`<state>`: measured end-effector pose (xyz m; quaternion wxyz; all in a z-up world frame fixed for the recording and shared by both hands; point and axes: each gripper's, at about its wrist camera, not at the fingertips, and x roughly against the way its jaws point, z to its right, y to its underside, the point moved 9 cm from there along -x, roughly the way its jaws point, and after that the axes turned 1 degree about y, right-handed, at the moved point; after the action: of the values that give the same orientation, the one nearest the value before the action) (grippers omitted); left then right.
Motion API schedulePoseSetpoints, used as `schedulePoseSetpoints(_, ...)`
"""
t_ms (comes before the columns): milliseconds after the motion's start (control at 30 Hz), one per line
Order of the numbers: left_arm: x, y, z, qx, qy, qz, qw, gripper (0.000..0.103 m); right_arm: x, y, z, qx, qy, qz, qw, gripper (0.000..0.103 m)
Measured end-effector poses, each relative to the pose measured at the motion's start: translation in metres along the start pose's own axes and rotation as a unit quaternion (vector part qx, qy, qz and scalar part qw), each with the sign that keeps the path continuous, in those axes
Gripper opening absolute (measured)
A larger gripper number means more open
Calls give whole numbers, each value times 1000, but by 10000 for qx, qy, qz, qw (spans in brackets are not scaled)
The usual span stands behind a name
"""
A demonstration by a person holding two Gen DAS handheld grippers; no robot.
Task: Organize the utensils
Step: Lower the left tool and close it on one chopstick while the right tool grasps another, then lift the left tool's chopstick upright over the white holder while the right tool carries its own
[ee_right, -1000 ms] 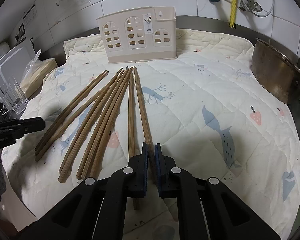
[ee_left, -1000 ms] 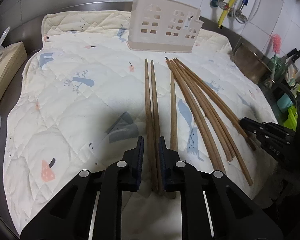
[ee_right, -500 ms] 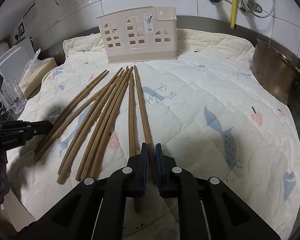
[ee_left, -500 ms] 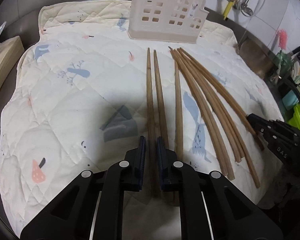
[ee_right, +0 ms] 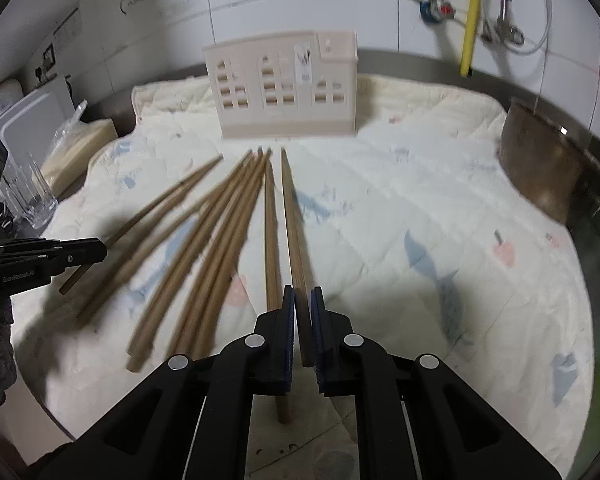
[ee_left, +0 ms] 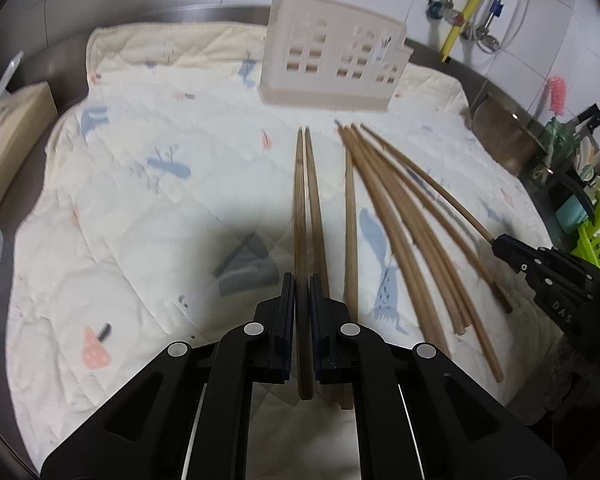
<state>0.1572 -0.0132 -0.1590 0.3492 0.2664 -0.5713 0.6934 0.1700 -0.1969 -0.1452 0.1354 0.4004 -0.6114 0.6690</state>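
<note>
- L hand-held gripper (ee_left: 301, 280) clamped on long brown wooden chopstick pair (ee_left: 305, 192)
- R hand-held gripper (ee_right: 302, 293) clamped on single brown wooden chopstick (ee_right: 293, 216)
- both aimed twd beige plastic windowed utensil holder (ee_right: 284, 88) on quilted cream mat (ee_right: 420, 200)

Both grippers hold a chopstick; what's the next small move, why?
Probably lift and tip both toward the holder: left gripper is shut on the left chopstick, right gripper on the right chopstick, tips facing it.

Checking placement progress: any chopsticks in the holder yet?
No, the holder shows none; the loose chopsticks lie on the mat.
</note>
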Motion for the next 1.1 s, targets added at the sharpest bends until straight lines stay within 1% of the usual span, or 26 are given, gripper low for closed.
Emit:
schedulePoseSetpoints(233,35,-31,-1,-117,-49,466,9988,6,39,-49,-6,125,-25,653,9978,7)
schedulePoseSetpoints(367,50,-55,-1,-182,10,664,9976,6,50,-78,-7,189,-40,866,9961,5)
schedulePoseSetpoints(467,57,-74,-2,-197,70,741,9970,6,54,-102,-9,298,-56,964,9949,3)
schedulePoseSetpoints(533,58,-85,-3,-217,51,787,9967,6,52,-117,-9,348,-62,934,9950,3)
schedulePoseSetpoints(600,60,-97,-2,-259,15,864,9959,6,49,-123,-9,410,-22,910,9950,3)
schedulePoseSetpoints(700,65,-105,-1,-319,14,953,9949,6,43,-114,-10,432,-36,780,9960,3)
schedulePoseSetpoints(800,67,-105,-1,-310,21,975,9947,6,32,-85,-10,367,-106,536,9978,6)
schedulePoseSetpoints(967,63,-102,-5,-285,0,924,9953,6,6,-31,-4,269,-107,42,9996,6)
schedulePoseSetpoints(1100,64,-102,-4,-279,-11,950,9951,6,-12,-4,0,186,-94,-248,9995,6)
